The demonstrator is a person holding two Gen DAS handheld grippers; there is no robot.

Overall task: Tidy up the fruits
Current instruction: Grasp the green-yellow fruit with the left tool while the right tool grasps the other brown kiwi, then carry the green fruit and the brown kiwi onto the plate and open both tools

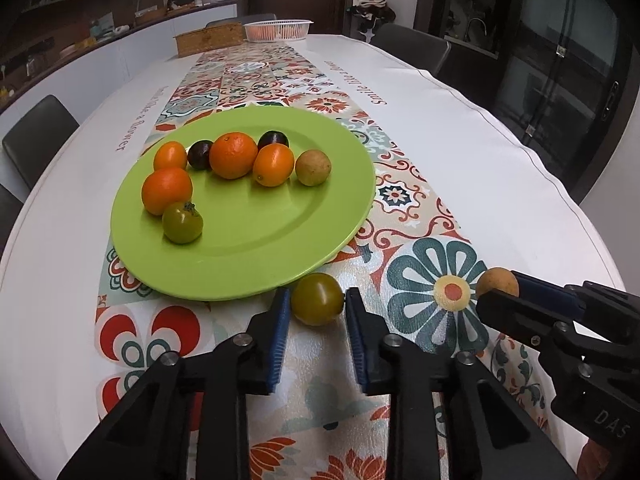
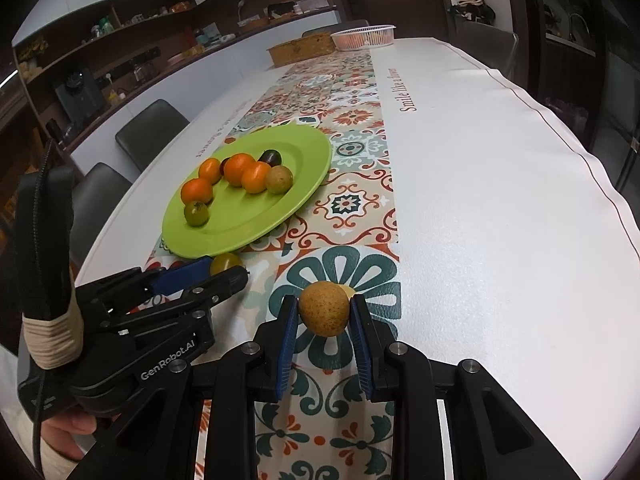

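Observation:
A green plate (image 1: 280, 248) on the patterned table runner holds several fruits: oranges (image 1: 233, 155), two dark plums (image 1: 200, 155), a tan fruit (image 1: 313, 167) and a green tomato (image 1: 182, 223). My left gripper (image 1: 317, 300) is shut on a second green tomato (image 1: 317, 299) just off the plate's near rim; the tomato also shows in the right wrist view (image 2: 226, 263). My right gripper (image 2: 324, 308) is shut on a tan speckled fruit (image 2: 324, 309) over the runner's big flower, to the right of the left gripper; that fruit also shows in the left wrist view (image 1: 497, 282).
A wicker box (image 1: 208, 39) and a white plastic basket (image 1: 278, 29) stand at the table's far end. Dark chairs (image 1: 36, 136) line the left side and far right. The white tablecloth (image 2: 500, 200) stretches to the right of the runner.

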